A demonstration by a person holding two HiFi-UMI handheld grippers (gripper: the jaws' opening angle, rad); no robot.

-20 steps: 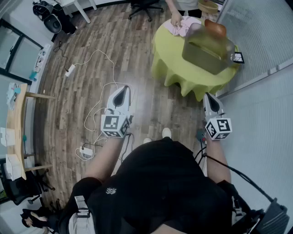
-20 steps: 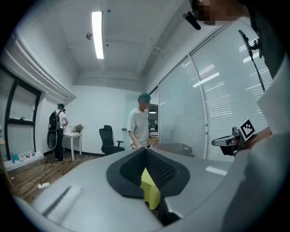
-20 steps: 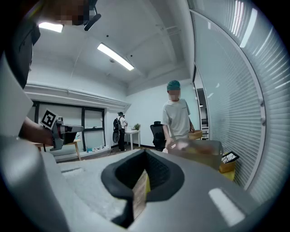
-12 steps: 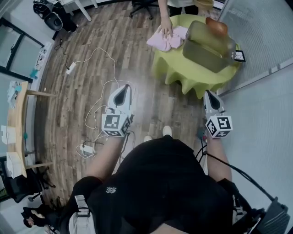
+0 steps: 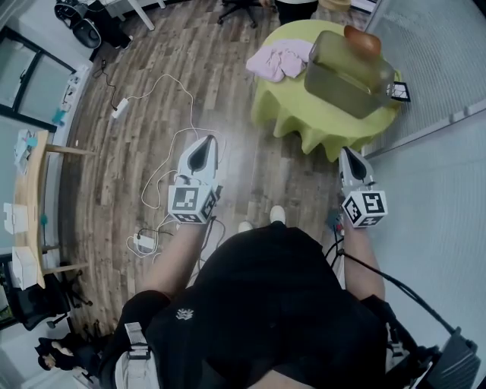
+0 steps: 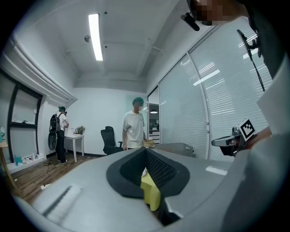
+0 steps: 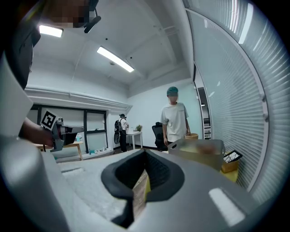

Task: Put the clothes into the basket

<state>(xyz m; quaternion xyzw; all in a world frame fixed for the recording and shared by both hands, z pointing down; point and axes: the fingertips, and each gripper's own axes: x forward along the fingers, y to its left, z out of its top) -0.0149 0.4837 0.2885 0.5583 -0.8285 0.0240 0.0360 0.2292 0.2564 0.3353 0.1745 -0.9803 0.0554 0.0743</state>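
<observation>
A pile of pink clothes (image 5: 272,61) lies on the left edge of a round table with a yellow-green cloth (image 5: 326,125). Beside the pile on the same table stands a translucent greenish basket (image 5: 348,72) with an orange item (image 5: 362,42) at its far end. My left gripper (image 5: 203,146) hangs over the wood floor, well short of the table, its jaws shut and empty. My right gripper (image 5: 348,156) is just in front of the table's near edge, jaws together with nothing in them. The right gripper view shows the basket (image 7: 199,152) ahead.
A person in a white T-shirt (image 7: 174,122) stands behind the table. White cables and power strips (image 5: 144,247) run across the wood floor. A glass partition with blinds (image 5: 440,68) lines the right side. A desk (image 5: 30,205) stands at the left, an office chair (image 5: 241,7) farther back.
The other person's hand, which was laying the pink clothes on the table, has pulled away, and the clothes now rest at the table's left edge. Both grippers have hardly moved.
</observation>
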